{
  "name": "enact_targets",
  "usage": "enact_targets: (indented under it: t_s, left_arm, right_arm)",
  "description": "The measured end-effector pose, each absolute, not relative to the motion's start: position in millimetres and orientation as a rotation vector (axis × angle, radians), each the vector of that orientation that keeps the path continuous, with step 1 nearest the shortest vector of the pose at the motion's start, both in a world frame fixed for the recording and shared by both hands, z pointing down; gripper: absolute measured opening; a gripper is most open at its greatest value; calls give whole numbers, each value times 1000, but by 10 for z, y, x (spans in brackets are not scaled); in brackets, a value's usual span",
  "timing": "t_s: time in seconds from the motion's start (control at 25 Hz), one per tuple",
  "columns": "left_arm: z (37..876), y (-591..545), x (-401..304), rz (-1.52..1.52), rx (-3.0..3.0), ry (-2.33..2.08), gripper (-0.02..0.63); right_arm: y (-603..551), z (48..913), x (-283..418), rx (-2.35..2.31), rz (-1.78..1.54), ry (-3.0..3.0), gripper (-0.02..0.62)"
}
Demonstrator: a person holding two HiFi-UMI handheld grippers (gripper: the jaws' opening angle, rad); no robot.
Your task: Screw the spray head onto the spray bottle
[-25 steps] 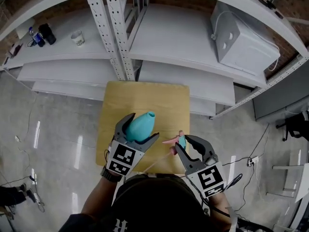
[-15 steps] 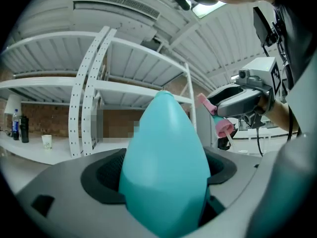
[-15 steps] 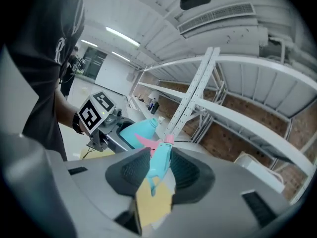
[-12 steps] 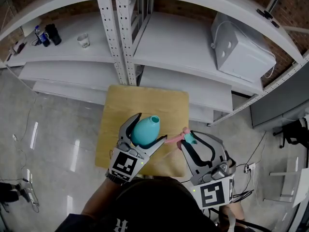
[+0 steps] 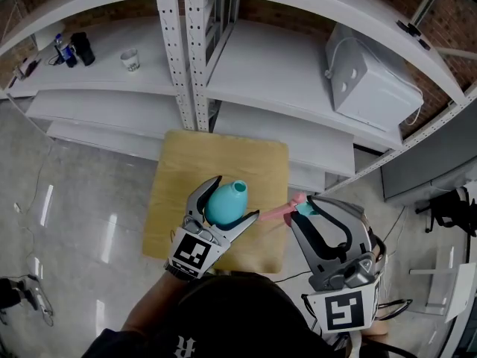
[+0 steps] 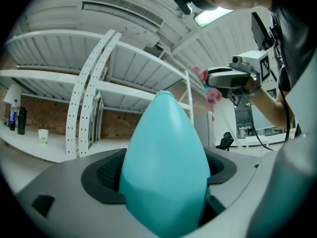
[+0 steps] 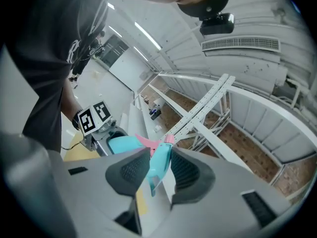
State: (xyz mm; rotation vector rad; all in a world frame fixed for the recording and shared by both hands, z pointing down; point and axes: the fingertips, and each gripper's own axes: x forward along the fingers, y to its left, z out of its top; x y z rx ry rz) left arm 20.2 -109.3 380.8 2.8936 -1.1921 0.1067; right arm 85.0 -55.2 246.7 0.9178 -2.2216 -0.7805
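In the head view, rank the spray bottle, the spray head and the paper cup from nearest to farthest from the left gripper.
1. Spray bottle, clamped in the left gripper.
2. Spray head, to its right, in the right gripper.
3. Paper cup, far off on the left shelf.

Your left gripper [image 5: 236, 197] and right gripper [image 5: 304, 209] are grey, black-padded, with 1 black-and-white marker cube [image 5: 191, 253] each; your T-shirt [image 5: 130, 343] is dark.

Your left gripper [image 6: 163, 180] has its fingers [image 6: 104, 175] clamped on the teal spray bottle [image 6: 163, 148], neck pointing away. Upper right, your right gripper [image 6: 212, 83] holds the pink spray head [image 6: 212, 94], apart from the bottle. White shelving [image 6: 89, 93] stands behind at left.
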Motion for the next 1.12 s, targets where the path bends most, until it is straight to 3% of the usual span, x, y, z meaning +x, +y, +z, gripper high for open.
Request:
enact_targets:
  t_s: [0.52, 1.12]
  left_arm:
    - [4050, -967, 372, 54, 2971, -1072, 442]
    - [4069, -904, 469, 51, 2992, -998, 442]
  right_arm:
    - [-765, 1783, 873, 1041, -1013, -2172, 133]
    - [-810, 1722, 665, 1055, -1153, -2126, 133]
